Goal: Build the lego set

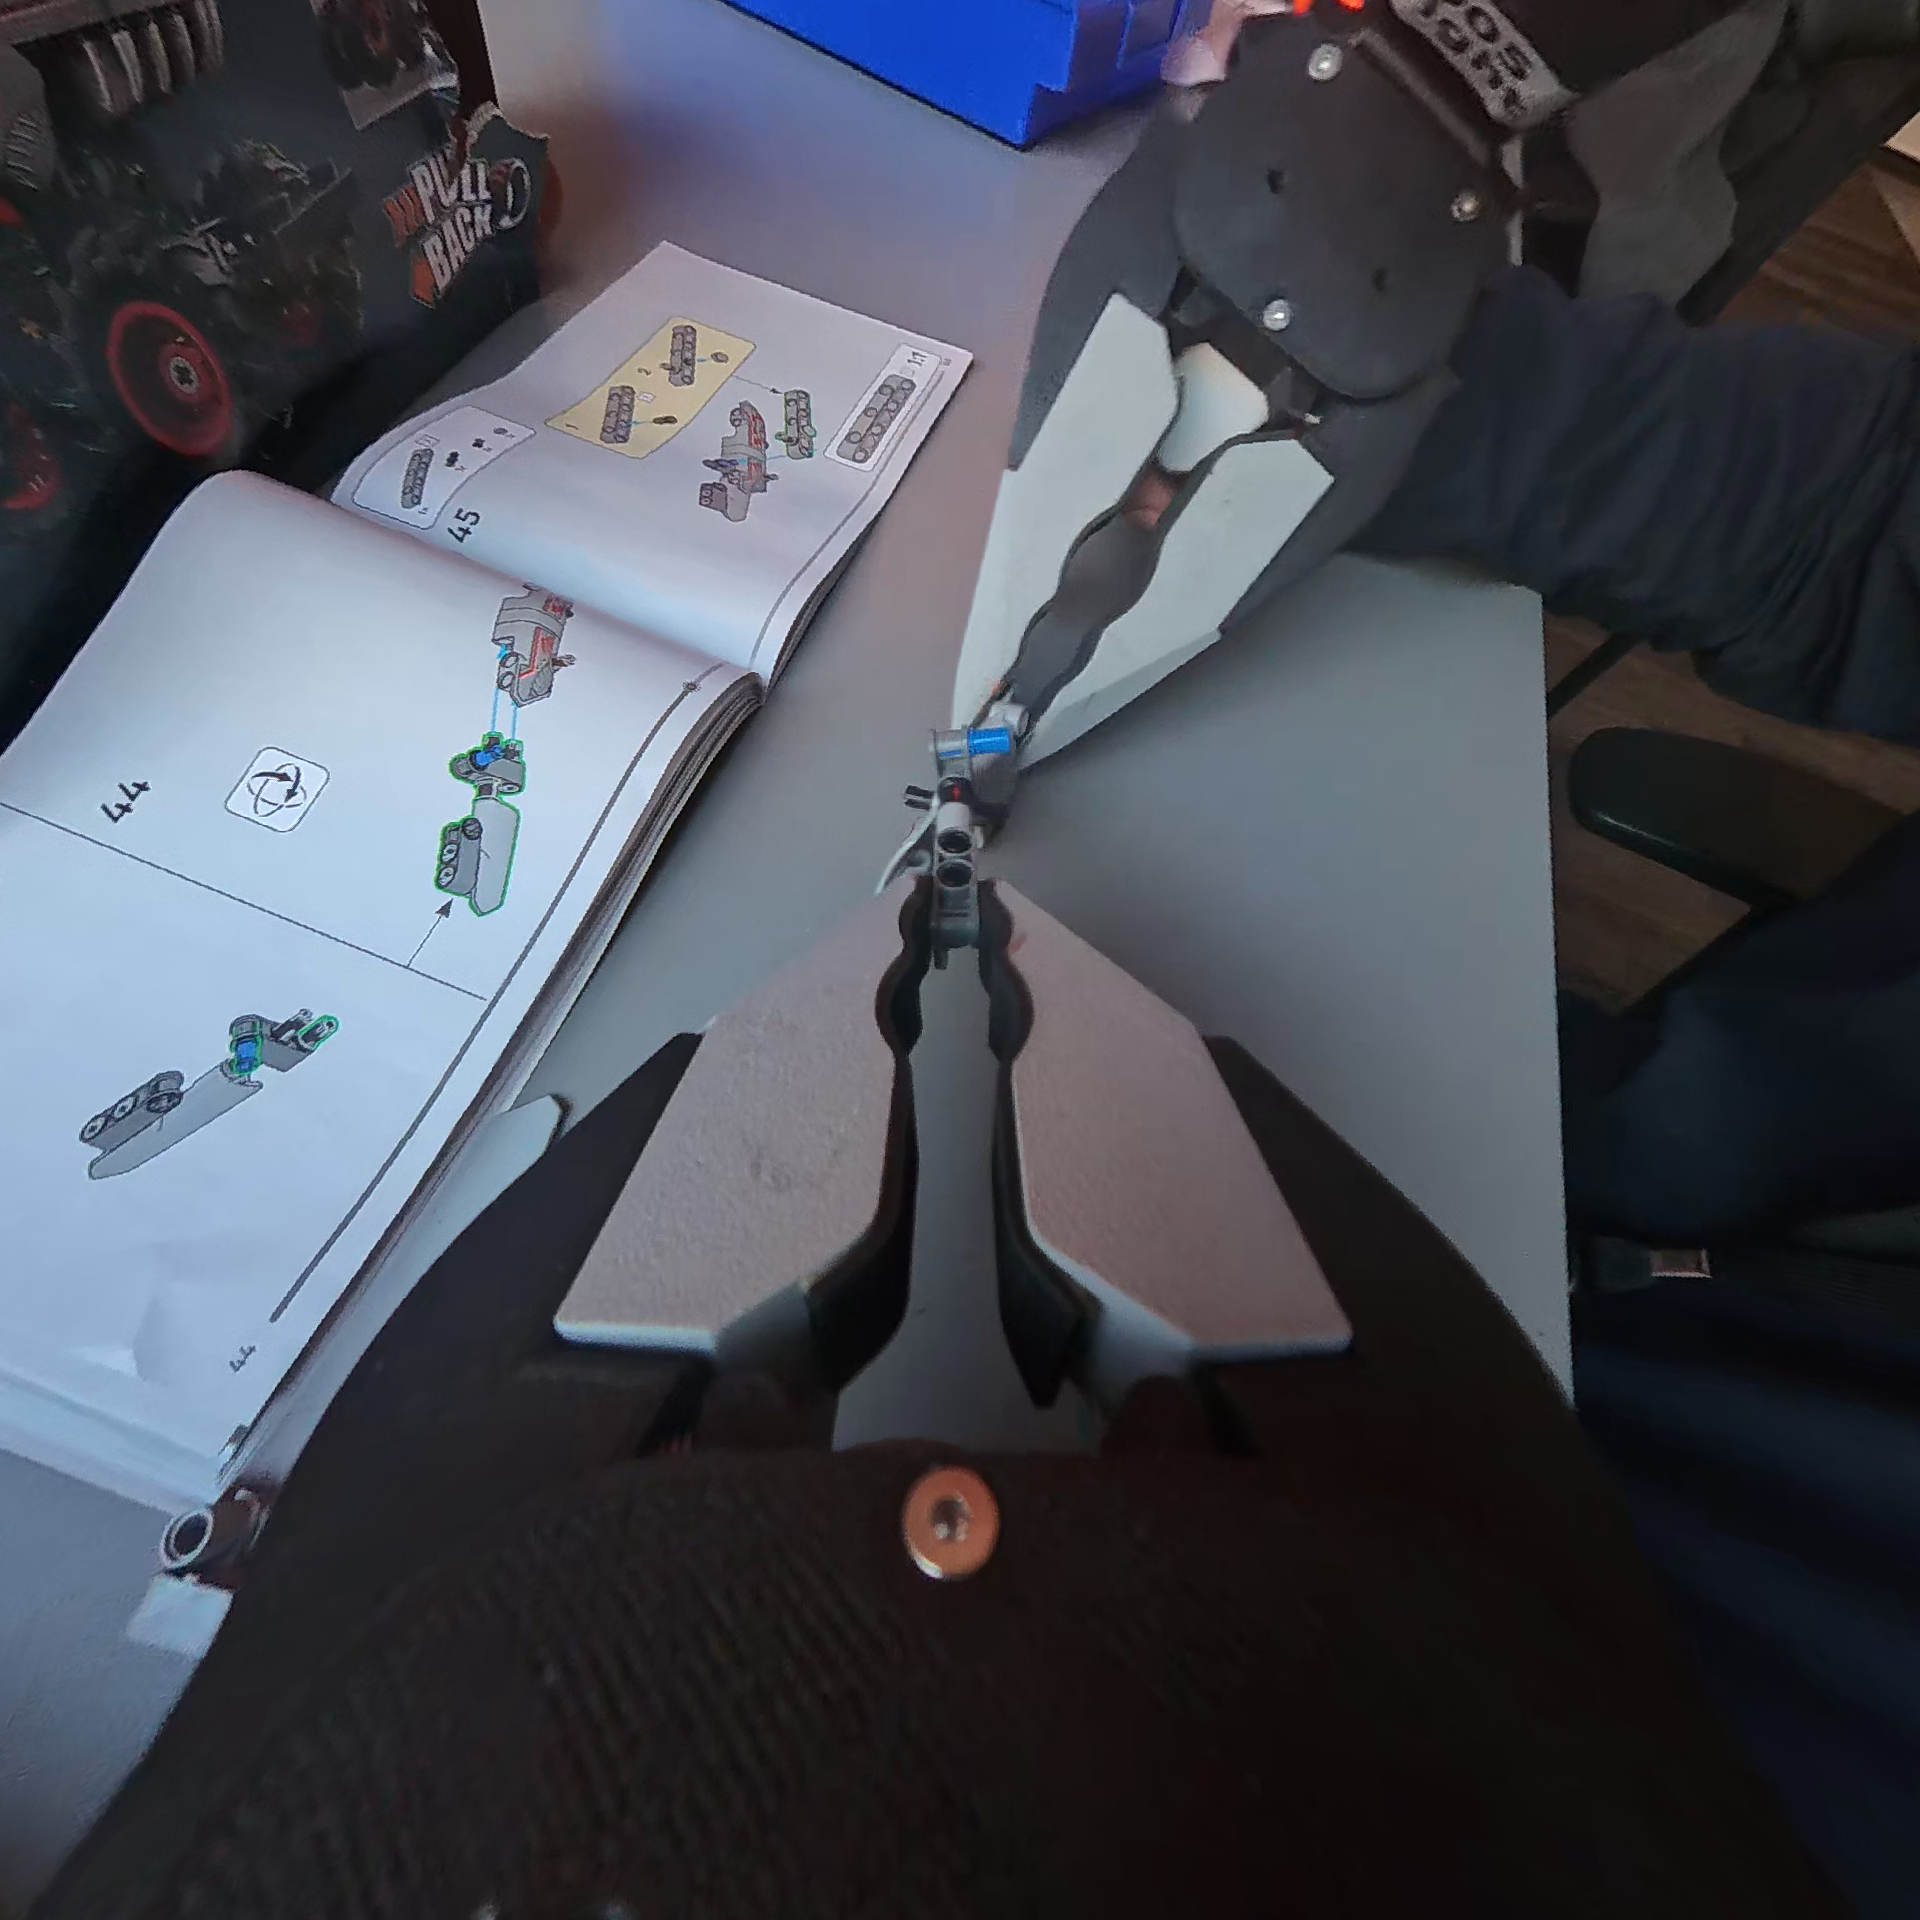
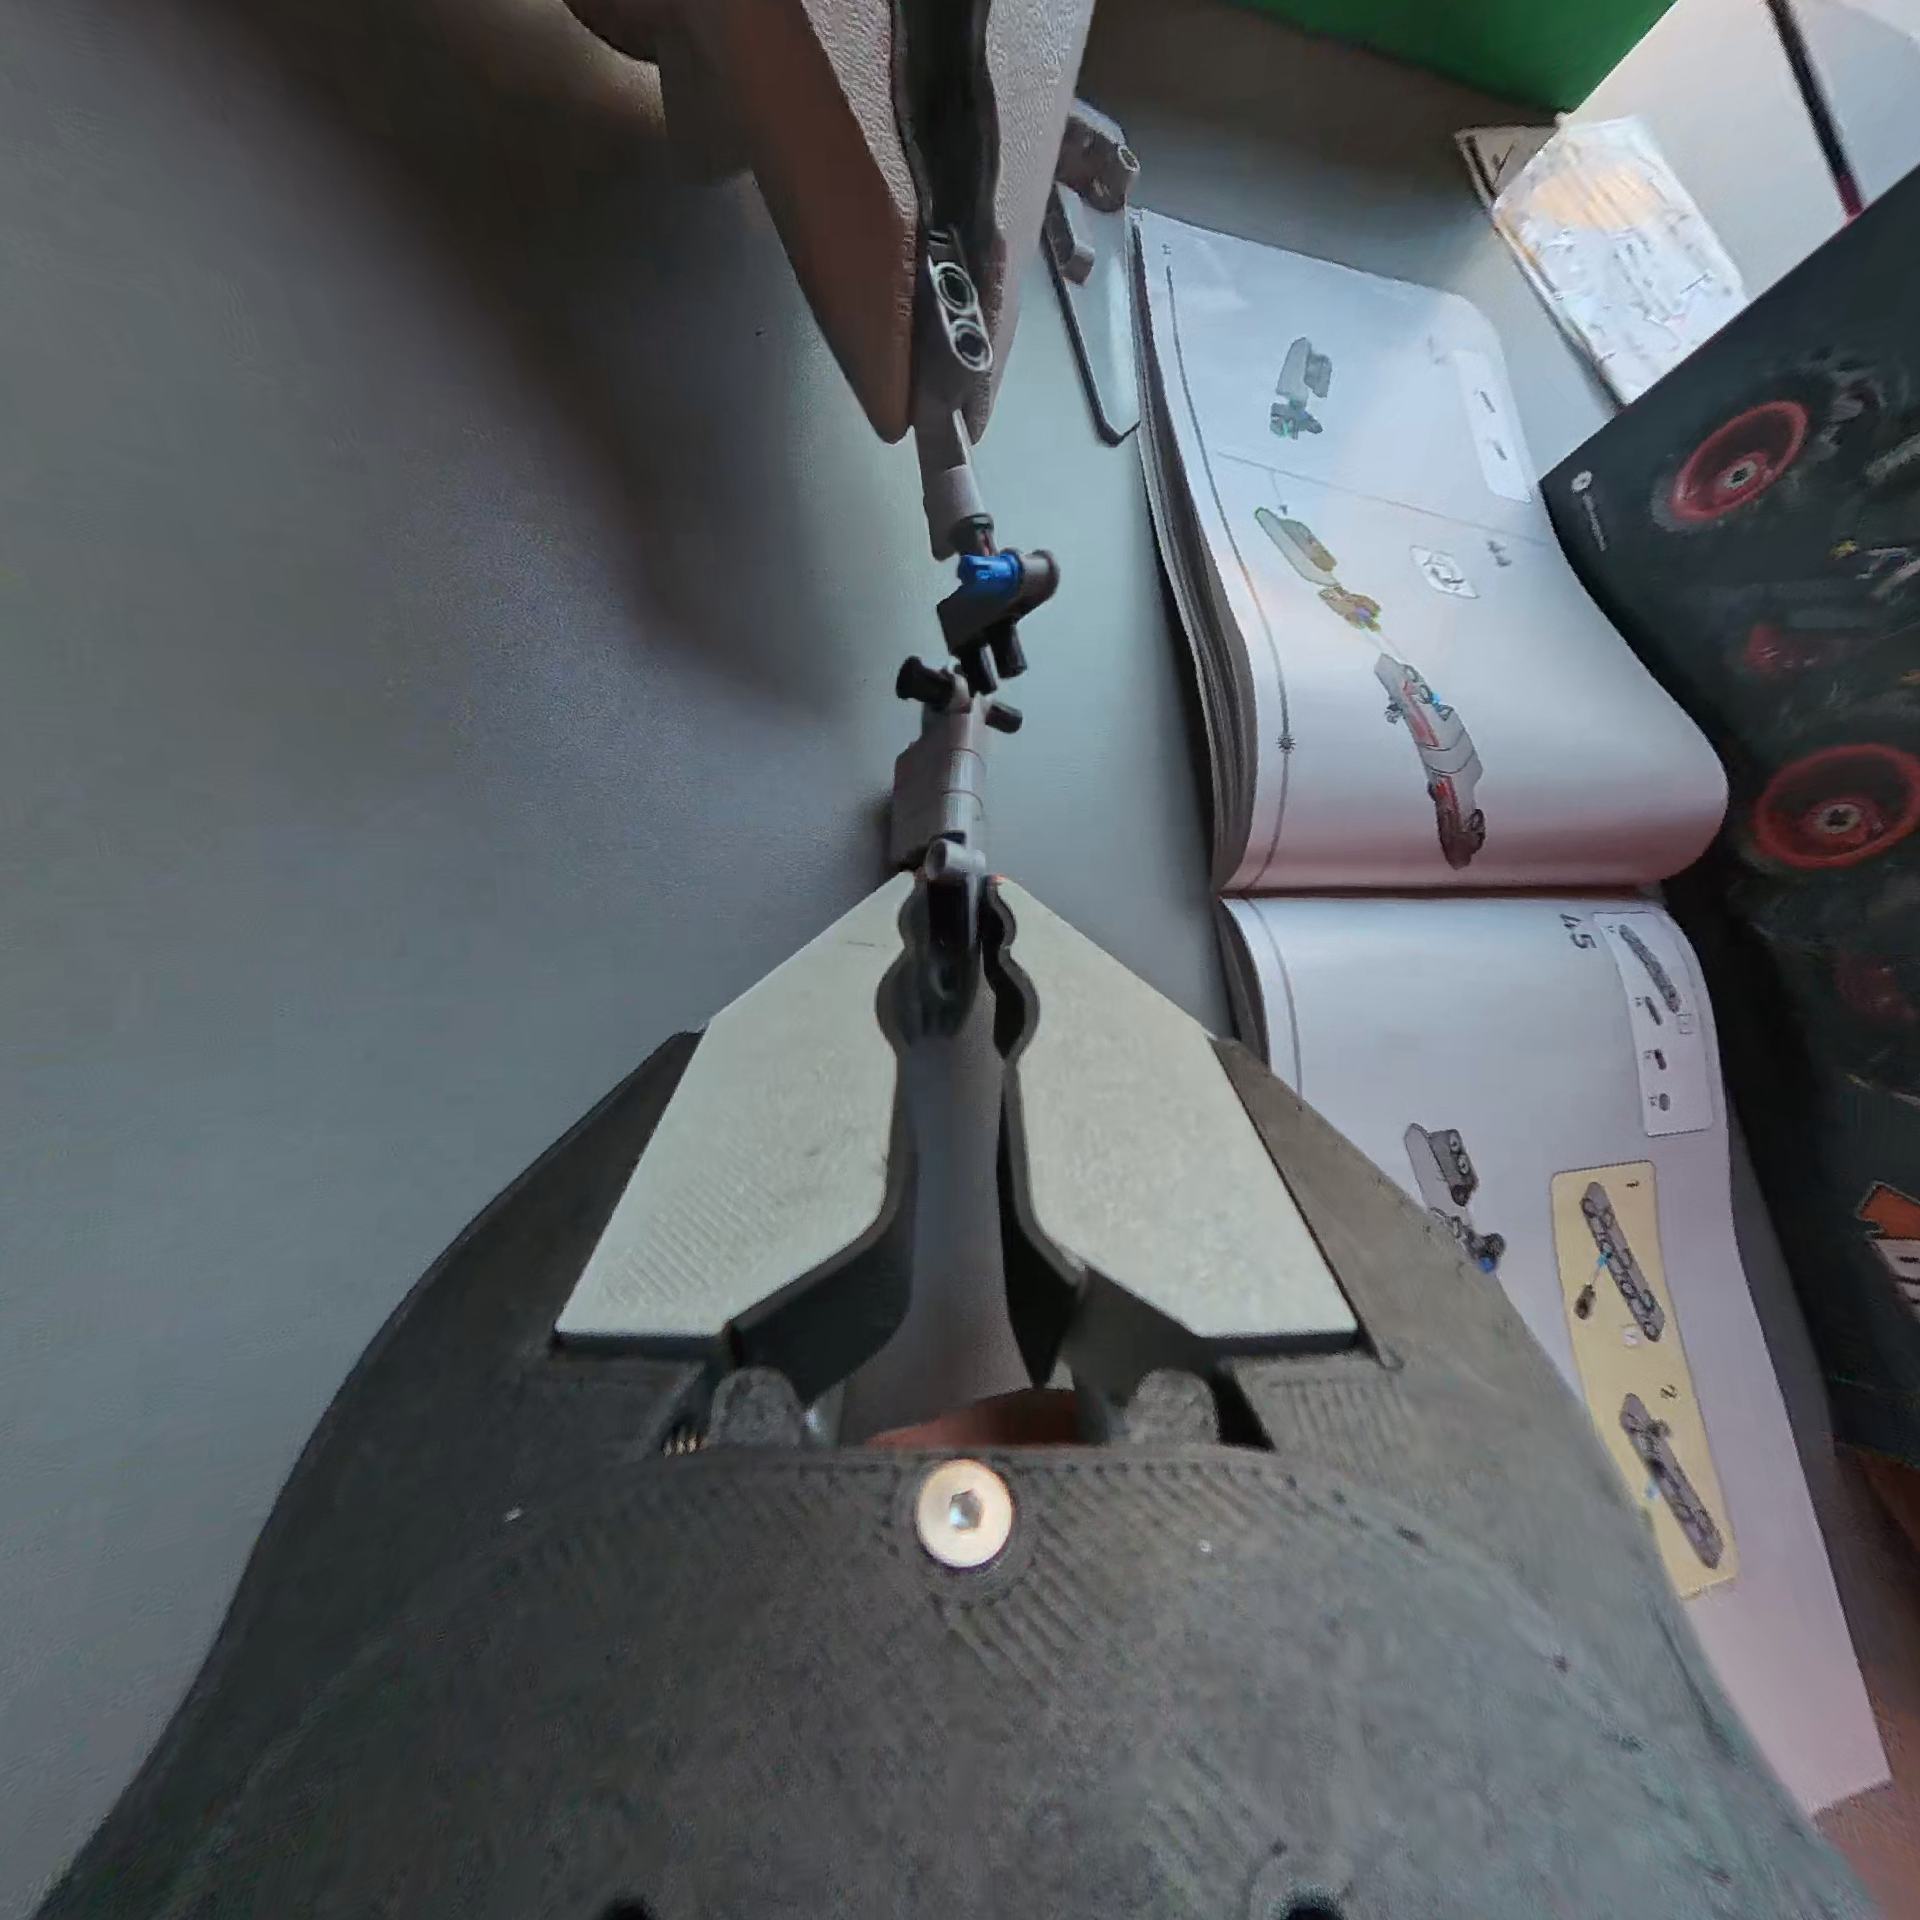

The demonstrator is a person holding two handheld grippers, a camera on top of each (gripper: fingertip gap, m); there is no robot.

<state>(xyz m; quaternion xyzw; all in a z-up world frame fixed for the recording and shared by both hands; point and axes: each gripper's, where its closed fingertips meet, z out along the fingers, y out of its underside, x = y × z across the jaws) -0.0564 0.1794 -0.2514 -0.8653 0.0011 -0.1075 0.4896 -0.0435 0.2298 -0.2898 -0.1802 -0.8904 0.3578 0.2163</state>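
Observation:
My left gripper is shut on a grey Lego beam with round holes, held above the grey table. My right gripper is shut on a small grey and black Lego sub-assembly with black pins. The two pieces meet tip to tip between the grippers, around a dark connector with a blue pin. I cannot tell whether they are joined. The right gripper reaches in from the upper right in the left wrist view. The left gripper reaches down from the top in the right wrist view.
An open instruction booklet lies left of the grippers, with the dark Lego box behind it. A blue bin stands at the back. Loose grey parts and a plastic bag lie near the booklet. The table edge and a chair are on the right. My right fingertips sit around 7 cm from my left ones.

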